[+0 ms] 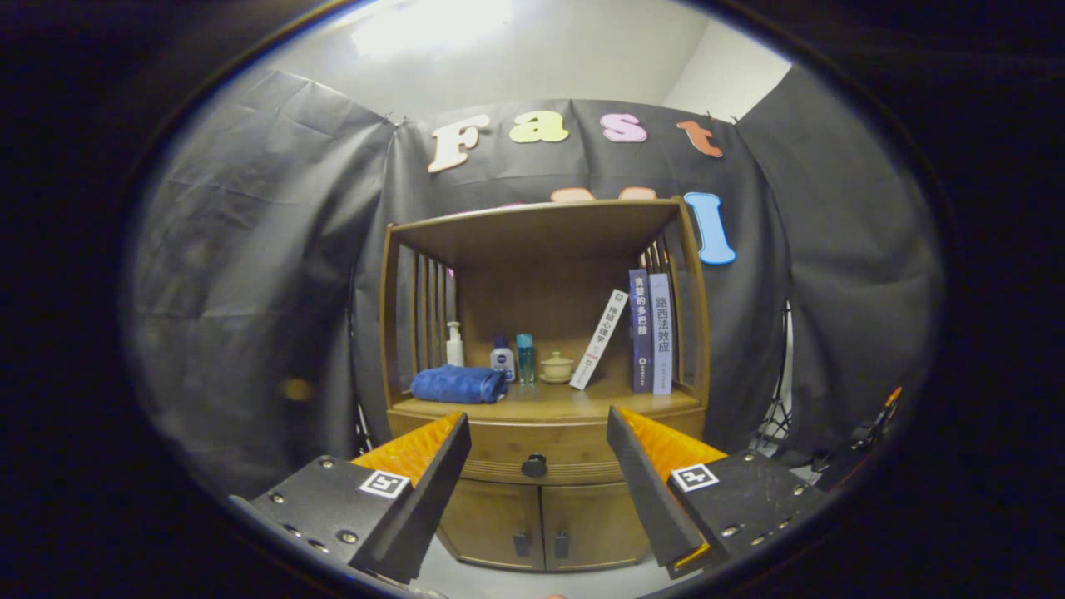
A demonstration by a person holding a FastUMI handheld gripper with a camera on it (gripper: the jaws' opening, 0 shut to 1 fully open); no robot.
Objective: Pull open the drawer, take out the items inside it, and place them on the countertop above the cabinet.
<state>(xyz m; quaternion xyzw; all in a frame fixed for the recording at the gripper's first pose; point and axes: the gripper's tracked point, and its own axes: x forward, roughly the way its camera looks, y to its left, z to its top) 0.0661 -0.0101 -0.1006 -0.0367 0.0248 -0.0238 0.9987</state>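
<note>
I'm at the start, my gripper [539, 466] spread wide and empty, lined up on the shut drawer [541, 453]; next I close on its knob [534, 466], probably some way ahead.

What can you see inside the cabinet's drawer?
Nothing yet. The drawer is shut, so its contents are hidden; only its front and dark knob show, beyond the open tongs.
</note>
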